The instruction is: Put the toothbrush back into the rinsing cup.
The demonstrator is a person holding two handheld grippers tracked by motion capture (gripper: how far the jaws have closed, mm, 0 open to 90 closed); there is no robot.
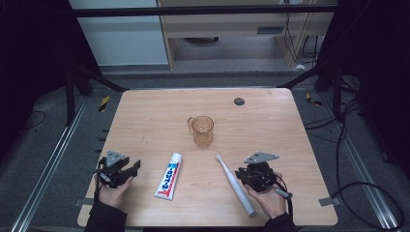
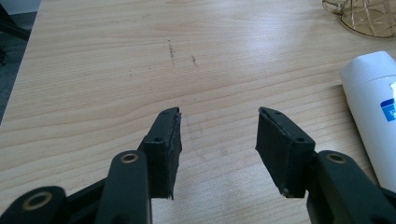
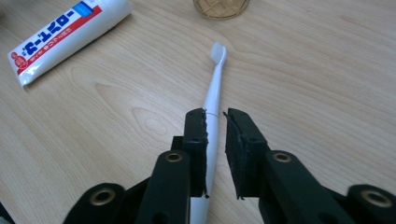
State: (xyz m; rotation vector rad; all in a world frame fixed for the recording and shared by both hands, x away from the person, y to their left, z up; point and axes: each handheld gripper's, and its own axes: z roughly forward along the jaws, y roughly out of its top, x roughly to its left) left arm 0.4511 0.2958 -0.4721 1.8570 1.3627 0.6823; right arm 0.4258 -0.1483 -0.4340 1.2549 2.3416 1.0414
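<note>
Right now the right gripper point(image 3: 215, 116) hovers just over the toothbrush point(image 3: 214, 88), jaws narrowly parted with the white handle lying on the table point(image 1: 270, 125) beneath the gap, nearer the left pad and not pinched. Its bristle end points ahead toward the glass mug point(image 1: 202, 130). The left gripper point(image 2: 219, 122) stands wide and empty, the toothpaste tube point(image 2: 373, 107) just off to its right. Closing off-centre could nudge the slim handle sideways or roll it out of the pads, since only one pad sits close to it.
</note>
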